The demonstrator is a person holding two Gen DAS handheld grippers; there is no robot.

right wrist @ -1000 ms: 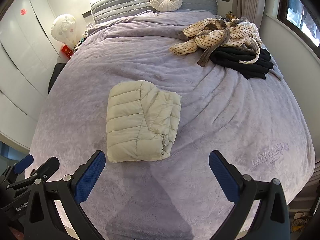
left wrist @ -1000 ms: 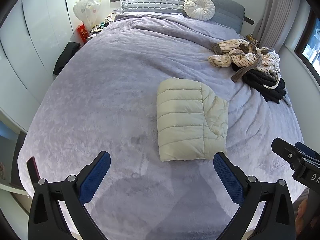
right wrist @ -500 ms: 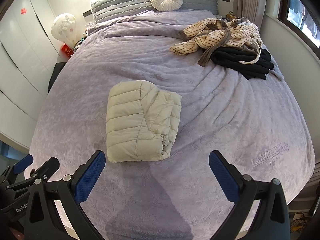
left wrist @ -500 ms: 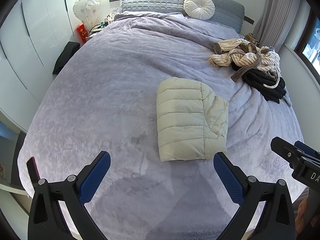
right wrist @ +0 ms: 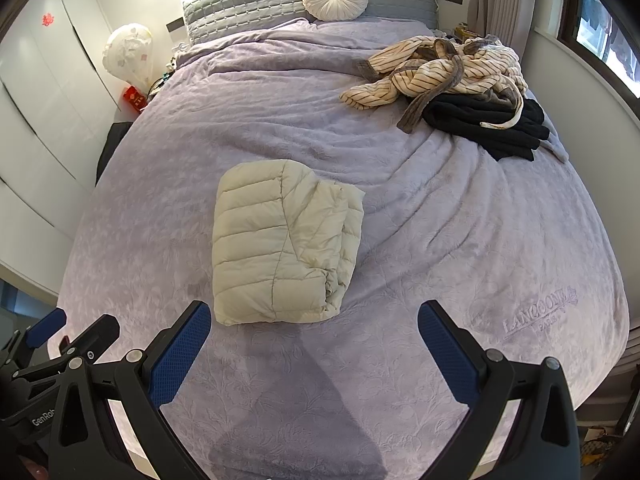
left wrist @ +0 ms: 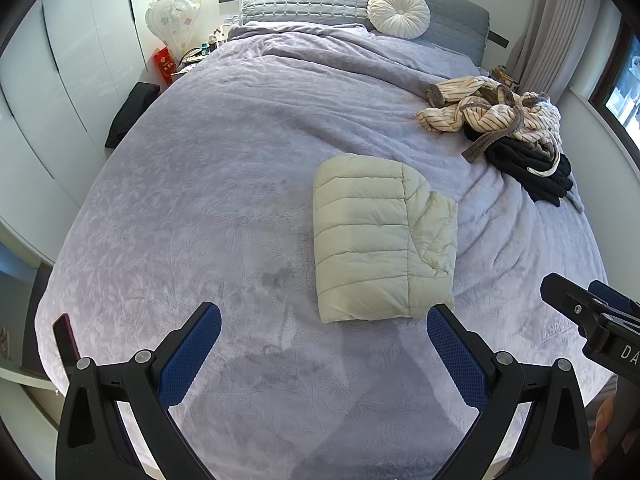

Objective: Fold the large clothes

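Puffer jacket (left wrist: 380, 236) lies folded mid-bed, nearer the foot edge; my left jaws (left wrist: 324, 344) and right jaws (right wrist: 314, 338) hang spread and empty. Its slippery padding could spring open, or snag if I drag the striped robe (right wrist: 436, 70) past.

1. A cream quilted puffer jacket (left wrist: 380, 240) lies folded into a compact, puffy rectangle near the middle of the lavender bed (left wrist: 220, 184), layered edges showing on its right side.
2. At two o'clock from it, well apart, a striped cream robe (left wrist: 488, 110) sprawls crumpled over dark clothes (left wrist: 532, 168), unfolded.
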